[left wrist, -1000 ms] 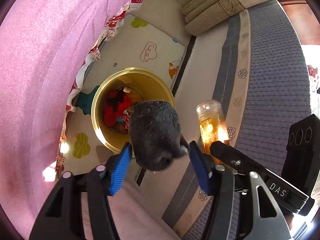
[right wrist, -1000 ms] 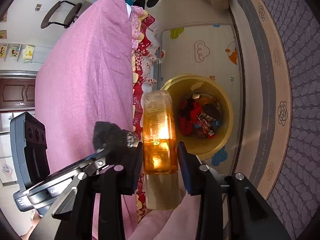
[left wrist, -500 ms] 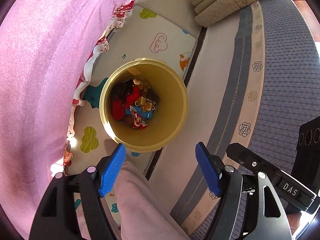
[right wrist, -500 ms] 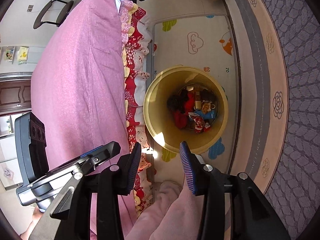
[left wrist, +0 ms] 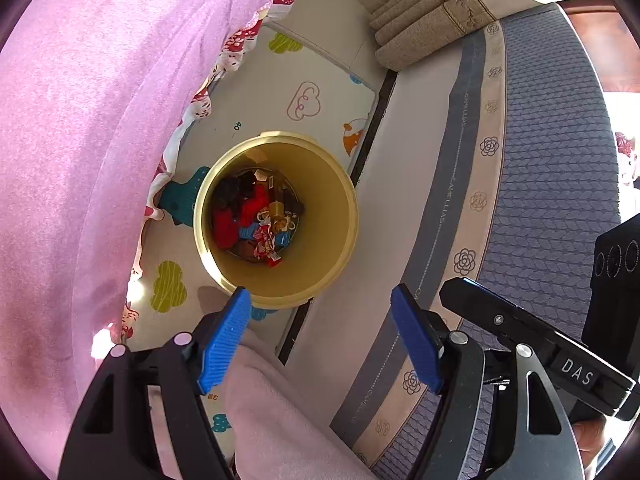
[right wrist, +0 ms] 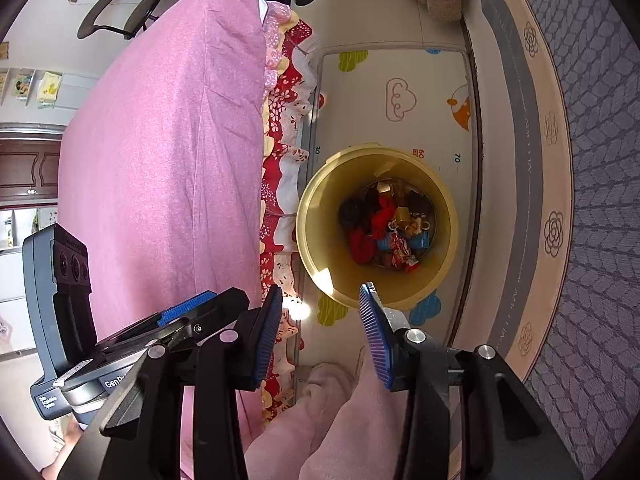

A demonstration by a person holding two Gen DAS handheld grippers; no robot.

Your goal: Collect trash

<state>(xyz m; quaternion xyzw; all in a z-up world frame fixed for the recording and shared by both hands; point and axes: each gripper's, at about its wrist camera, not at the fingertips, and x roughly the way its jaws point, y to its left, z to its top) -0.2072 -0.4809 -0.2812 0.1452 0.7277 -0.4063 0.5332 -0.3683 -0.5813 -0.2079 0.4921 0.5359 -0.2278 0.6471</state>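
Both the left gripper (left wrist: 320,336) and right gripper (right wrist: 320,336) hang apart and empty above the yellow bin (left wrist: 336,264) at frame centre, whose light, crinkly wrappers (left wrist: 266,240) look best pinched by a loose edge

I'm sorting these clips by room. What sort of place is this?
Most likely a bedroom at home: a bed with a pink cover, a children's play mat on the floor holding a yellow trash bin, and a patterned rug beside it.

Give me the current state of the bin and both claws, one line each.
Yellow bin: upright on the play mat, no lid, trash piled at the bottom.
Trash: inside the bin, well below the rim.
Left claw: open, nothing between the pads.
Right claw: open, nothing between the pads.
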